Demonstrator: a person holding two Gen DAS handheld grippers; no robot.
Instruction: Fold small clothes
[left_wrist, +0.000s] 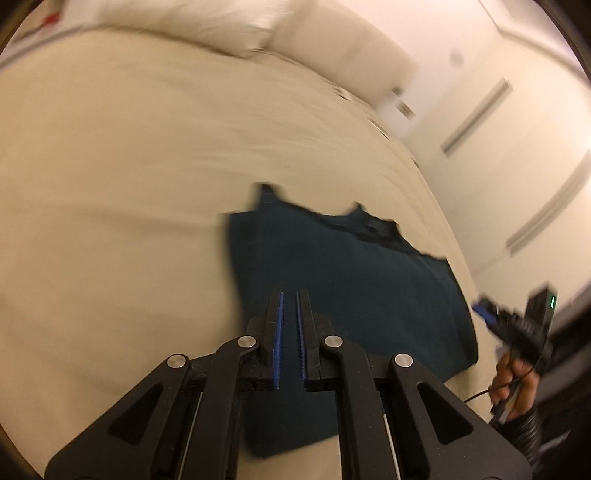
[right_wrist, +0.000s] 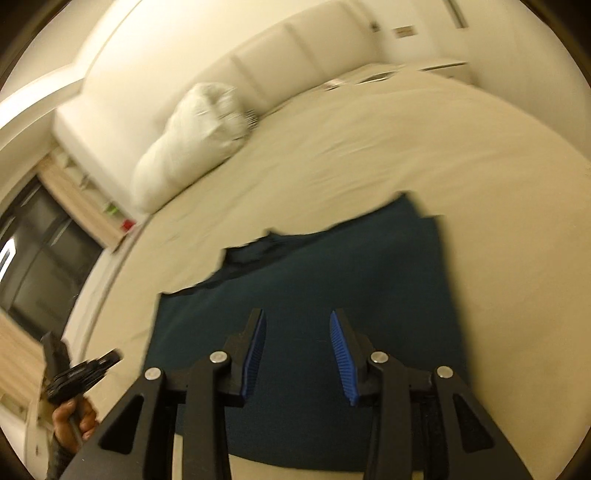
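Two grippers hang over a wide cream bed (left_wrist: 110, 177), which fills everything ahead of and beneath them. On it lies the dark teal garment (left_wrist: 351, 280), spread flat directly under both sets of fingers, its far edge ragged and bunched. A white pillow (right_wrist: 192, 136) sits well beyond, by the headboard (right_wrist: 295, 48), out of the way. The left gripper (left_wrist: 289, 295) is all but closed on nothing; the right gripper (right_wrist: 297, 317) stands partly open, also empty, above the cloth. A fold looks just laid, so the next move likely calls for picking a fresh edge, probably the near hem. Nothing blocks that but blur hiding the creases.
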